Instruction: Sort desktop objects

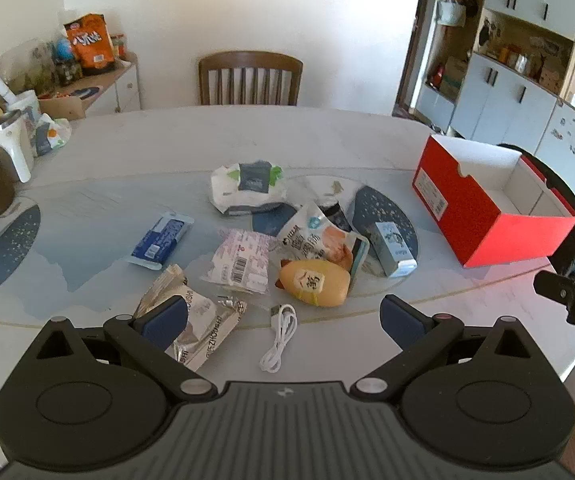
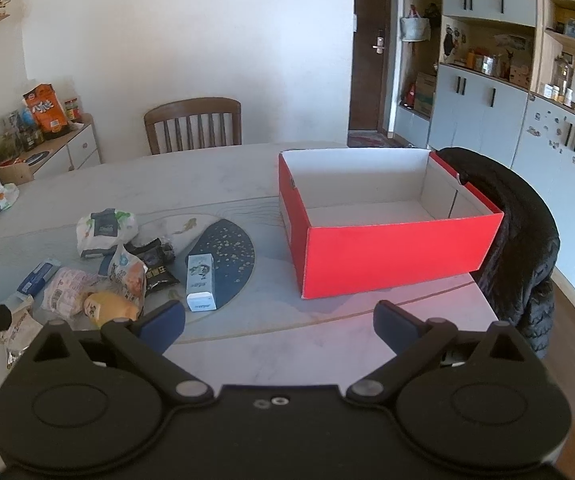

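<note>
Several loose items lie in a heap on the pale oval table [image 1: 167, 148]: a white cable [image 1: 279, 336], a silver snack wrapper [image 1: 201, 330], a pink packet [image 1: 241, 262], a yellow bun-shaped pack [image 1: 313, 282], a blue packet [image 1: 161, 240], a white wipes pack [image 1: 247, 188] and a small light-blue carton [image 1: 393, 250] [image 2: 200, 280]. An open red box [image 1: 491, 210] [image 2: 383, 220], white inside and with nothing in it, stands to the right. My left gripper [image 1: 283, 318] hovers open over the cable. Open too is my right gripper [image 2: 279, 326], in front of the red box.
A wooden chair [image 1: 249, 78] stands at the far side. A black jacket [image 2: 515, 248] hangs on a chair right of the box. Mugs and a white kettle [image 1: 9, 144] crowd the table's left end. A low cabinet [image 1: 123, 84] with snacks stands behind, cupboards [image 2: 483, 104] to the right.
</note>
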Available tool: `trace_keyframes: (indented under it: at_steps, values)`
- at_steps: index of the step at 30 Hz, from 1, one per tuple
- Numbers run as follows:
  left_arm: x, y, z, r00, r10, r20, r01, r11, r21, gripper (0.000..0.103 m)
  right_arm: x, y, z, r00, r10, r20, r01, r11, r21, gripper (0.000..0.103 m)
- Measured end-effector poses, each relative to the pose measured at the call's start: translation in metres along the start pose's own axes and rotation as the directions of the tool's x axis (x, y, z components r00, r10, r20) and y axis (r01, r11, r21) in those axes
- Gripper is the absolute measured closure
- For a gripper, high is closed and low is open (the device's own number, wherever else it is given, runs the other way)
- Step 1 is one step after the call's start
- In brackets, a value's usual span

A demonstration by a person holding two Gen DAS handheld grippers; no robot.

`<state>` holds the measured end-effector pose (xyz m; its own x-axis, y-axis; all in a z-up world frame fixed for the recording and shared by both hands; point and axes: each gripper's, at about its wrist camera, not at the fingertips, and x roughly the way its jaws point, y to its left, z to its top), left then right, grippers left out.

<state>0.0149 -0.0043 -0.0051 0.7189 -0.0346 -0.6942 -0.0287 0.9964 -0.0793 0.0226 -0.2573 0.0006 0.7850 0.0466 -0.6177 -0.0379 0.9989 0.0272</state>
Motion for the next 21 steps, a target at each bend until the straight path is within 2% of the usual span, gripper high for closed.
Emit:
trace_keyframes:
  at_steps: [11, 21]
  values:
    - [0.0, -0.007, -0.007, 0.998, 0.062, 0.018, -0.061, 0.998, -0.016, 0.0, 0.008, -0.008, 0.003, 0.998, 0.056, -0.03, -0.057, 0.997, -0.057, 0.003]
    - [0.03, 0.016, -0.002, 0.996, 0.09, 0.004, -0.09, 0.996, 0.006, 0.0, 0.036, 0.011, 0.01, 0.996, 0.08, -0.035, -0.083, 0.994, -0.078, 0.005]
